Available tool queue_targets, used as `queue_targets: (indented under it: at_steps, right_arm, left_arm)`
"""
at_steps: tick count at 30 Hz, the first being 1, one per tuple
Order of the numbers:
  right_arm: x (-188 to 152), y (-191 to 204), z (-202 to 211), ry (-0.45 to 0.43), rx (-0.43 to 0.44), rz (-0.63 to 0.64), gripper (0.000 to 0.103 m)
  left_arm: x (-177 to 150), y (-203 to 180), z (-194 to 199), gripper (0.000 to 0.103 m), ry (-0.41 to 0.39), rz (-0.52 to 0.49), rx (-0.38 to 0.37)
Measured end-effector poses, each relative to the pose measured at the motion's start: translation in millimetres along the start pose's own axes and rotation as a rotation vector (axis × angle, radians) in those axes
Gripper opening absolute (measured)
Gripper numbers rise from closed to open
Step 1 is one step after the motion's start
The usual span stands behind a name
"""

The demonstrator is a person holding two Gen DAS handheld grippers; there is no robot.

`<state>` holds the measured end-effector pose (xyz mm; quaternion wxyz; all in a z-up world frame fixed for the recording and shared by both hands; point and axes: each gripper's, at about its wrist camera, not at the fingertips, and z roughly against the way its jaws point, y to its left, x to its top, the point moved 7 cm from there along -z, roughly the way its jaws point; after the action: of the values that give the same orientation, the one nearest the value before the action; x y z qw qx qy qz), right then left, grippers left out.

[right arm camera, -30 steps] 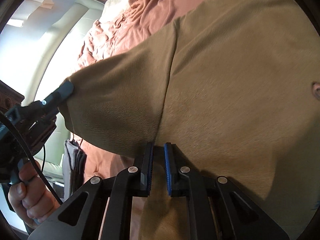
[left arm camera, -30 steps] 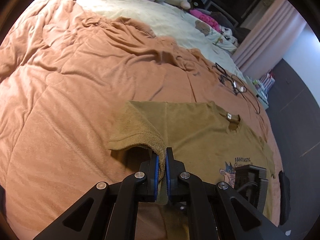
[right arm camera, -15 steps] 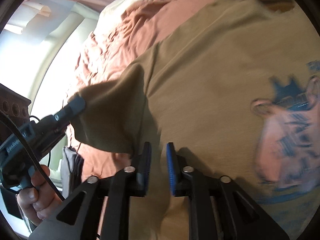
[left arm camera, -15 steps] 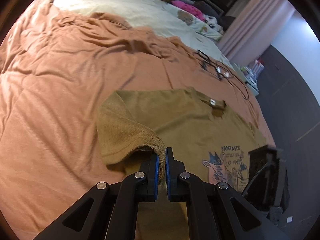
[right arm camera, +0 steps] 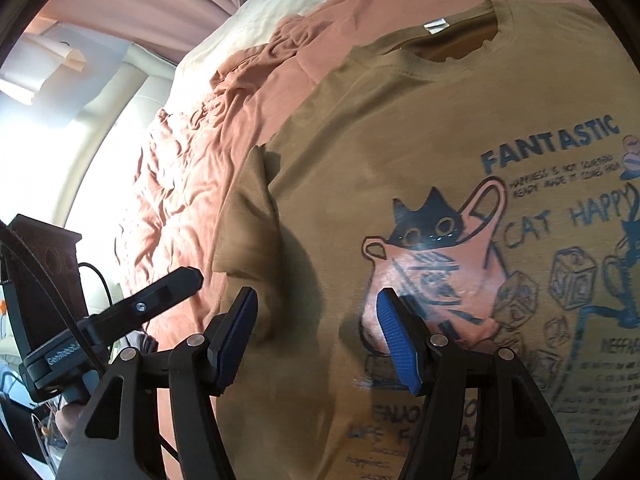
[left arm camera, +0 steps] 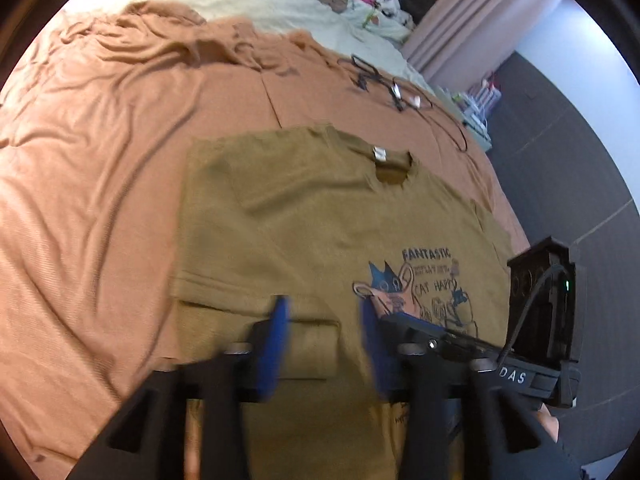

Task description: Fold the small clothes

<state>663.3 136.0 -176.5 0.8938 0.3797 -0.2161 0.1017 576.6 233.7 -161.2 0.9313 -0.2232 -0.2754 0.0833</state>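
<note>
Bedspread (left arm camera: 100,200): "FANTASTIC" cat T-shirt (left arm camera: 312,216)

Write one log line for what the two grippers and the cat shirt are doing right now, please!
left gripper: jaws opening, nothing pinched | right gripper: jaws opening, nothing pinched | cat shirt: flat on bed, sleeve folded in

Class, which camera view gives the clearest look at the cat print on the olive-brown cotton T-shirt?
The right wrist view: the cat print fills the frame, sharp and readable. In the left wrist view the print is small, off to the right, partly hidden behind the other gripper.
</note>
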Motion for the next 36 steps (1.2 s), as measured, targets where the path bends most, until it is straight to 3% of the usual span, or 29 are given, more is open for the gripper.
queue_targets:
  at_steps: [1,8,15,17,19,20,23,25,26,27,28,36]
  right_arm:
    - [0,3,1,-0.002,-0.001,0.011,0.060]
    - [-6,10,1,0.012,0.005,0.062,0.060]
    - [-15,5,-1,0.040,-0.011,0.133,0.060]
    - [-13,4,-6,0.046,-0.013,0.142,0.057]
    - [-13,4,-13,0.063,-0.021,0.155,0.047]
    - [-13,5,-17,0.070,-0.024,0.162,0.045]
    - [-12,8,-26,0.081,-0.032,0.190,0.038]
    - [-10,10,-31,0.088,-0.039,0.199,0.023]
    - [-10,9,-33,0.089,-0.051,0.203,0.016]
    - [-10,7,-34,0.090,-0.066,0.204,0.004]
    - [-10,6,-34,0.089,-0.070,0.200,0.001]
    - [-24,5,-27,0.122,0.030,0.115,0.001]
  left_arm:
    - [2,3,4,0.059,-0.018,0.006,0.005]
    - [6,44,11,0.060,-0.049,0.082,0.130]
    - [2,66,-10,0.060,-0.031,0.115,0.166]
    - [1,68,-18,0.060,-0.023,0.117,0.167]
    - [1,69,-24,0.059,-0.015,0.119,0.166]
    - [2,69,-26,0.058,-0.015,0.118,0.164]
    - [4,67,-31,0.035,-0.013,0.104,0.161]
    - [6,66,-31,0.015,-0.017,0.110,0.137]
    - [7,66,-30,0.011,-0.020,0.114,0.129]
    - [9,65,-29,0.009,-0.025,0.110,0.132]
    - [10,63,-27,0.008,-0.032,0.102,0.137]
    - [22,35,-17,0.006,-0.070,0.048,0.100]
